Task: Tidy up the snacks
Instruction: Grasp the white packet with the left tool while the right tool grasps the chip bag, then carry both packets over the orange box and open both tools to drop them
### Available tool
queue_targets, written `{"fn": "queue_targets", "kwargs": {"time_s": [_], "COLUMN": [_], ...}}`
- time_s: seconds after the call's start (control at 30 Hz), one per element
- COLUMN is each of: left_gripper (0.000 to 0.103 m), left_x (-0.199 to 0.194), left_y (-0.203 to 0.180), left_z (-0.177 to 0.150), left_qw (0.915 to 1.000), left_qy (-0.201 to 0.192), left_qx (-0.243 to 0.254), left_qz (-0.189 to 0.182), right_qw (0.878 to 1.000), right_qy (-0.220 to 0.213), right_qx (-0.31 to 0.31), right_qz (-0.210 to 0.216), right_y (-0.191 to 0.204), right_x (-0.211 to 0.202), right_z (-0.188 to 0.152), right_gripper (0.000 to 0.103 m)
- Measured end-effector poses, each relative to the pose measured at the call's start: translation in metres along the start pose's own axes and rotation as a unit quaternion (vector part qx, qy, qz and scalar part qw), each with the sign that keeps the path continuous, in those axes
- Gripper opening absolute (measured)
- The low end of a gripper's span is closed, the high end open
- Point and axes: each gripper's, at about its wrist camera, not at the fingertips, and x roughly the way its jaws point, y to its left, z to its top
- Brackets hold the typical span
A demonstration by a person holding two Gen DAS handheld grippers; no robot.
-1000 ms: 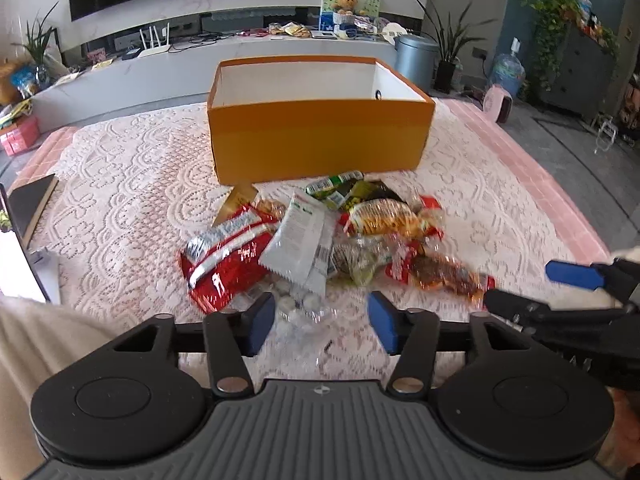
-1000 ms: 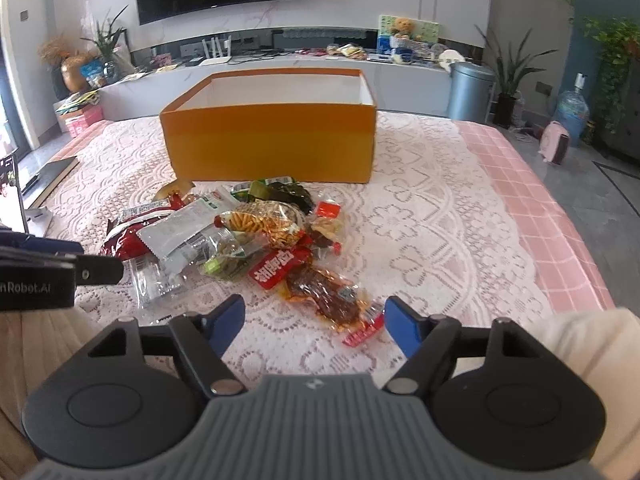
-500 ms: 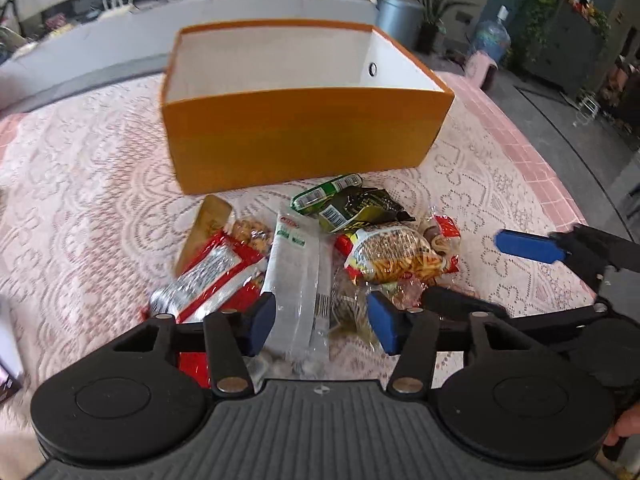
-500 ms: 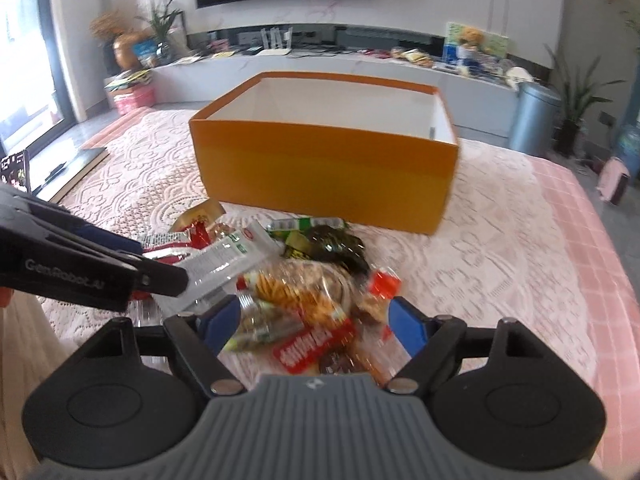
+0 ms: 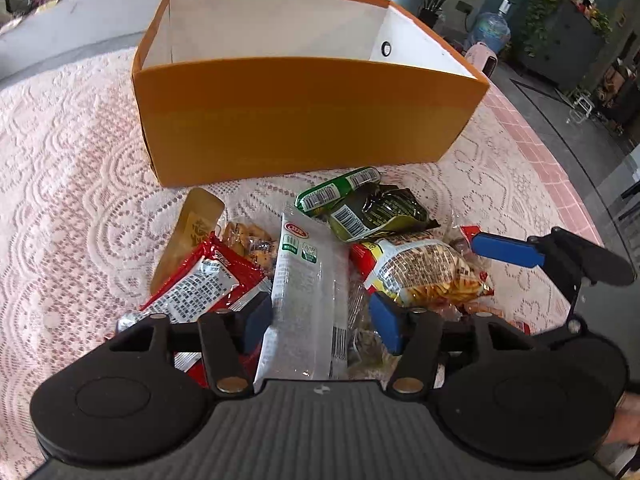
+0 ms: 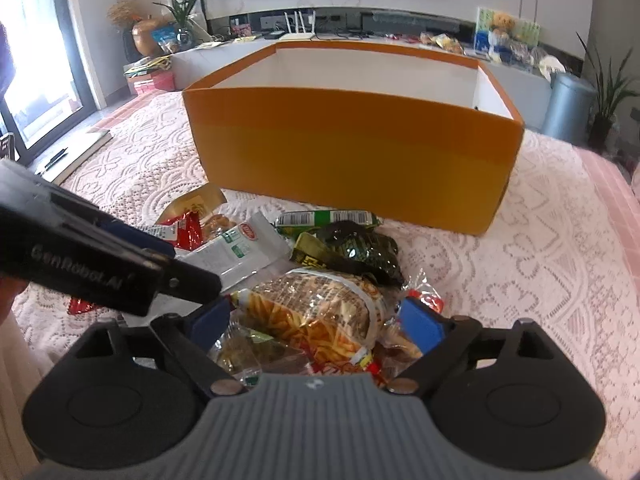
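Nearest, the left gripper (image 5: 318,320) is spread open around the long white packet (image 5: 306,292), and the right gripper (image 6: 316,320) gapes around the fries bag (image 6: 316,312). Nothing's pinched yet. The snack pile (image 5: 320,248) sits just in front of the orange box (image 5: 304,116). Risk: the overlapping wrappers are slick, so closing might drag neighbours along. Plus the grippers are crowded together. Beyond the pile, the box's high front wall needs clearing, though its inside looks roomy.

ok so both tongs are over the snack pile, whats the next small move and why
Probably close the left tongs on the white packet: it already lies between the open jaws, and the orange box looks empty.
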Motion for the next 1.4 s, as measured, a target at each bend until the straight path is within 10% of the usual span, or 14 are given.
{"fn": "queue_targets", "kwargs": {"time_s": [0.17,0.3,0.63,1.0,1.4], "left_gripper": [0.07,0.069,0.024,0.042,0.011], "left_x": [0.011,0.014,0.008,0.027,0.0], "left_y": [-0.002,0.003,0.001,0.002,-0.004], "left_z": [0.0,0.0,-0.002,-0.002,-0.012], "left_qw": [0.9998,0.9997,1.0,0.9994,0.9999], "left_qy": [0.011,0.021,0.006,0.035,-0.007], "left_qx": [0.012,-0.004,-0.001,-0.004,-0.008], "left_qz": [0.015,0.007,0.001,-0.003,-0.008], "right_qw": [0.999,0.999,0.999,0.999,0.999], "right_qy": [-0.017,-0.03,-0.033,-0.026,-0.045], "right_qx": [-0.028,-0.028,0.018,0.002,-0.016], "right_qz": [-0.005,0.008,0.023,0.019,0.022], "right_y": [0.008,0.007,-0.008,-0.004,-0.001], "right_x": [0.005,0.003,-0.004,0.0,-0.016], "right_z": [-0.005,-0.008,-0.008,-0.013,-0.011], "right_gripper": [0.092,0.073,0.042,0.046,0.03]}}
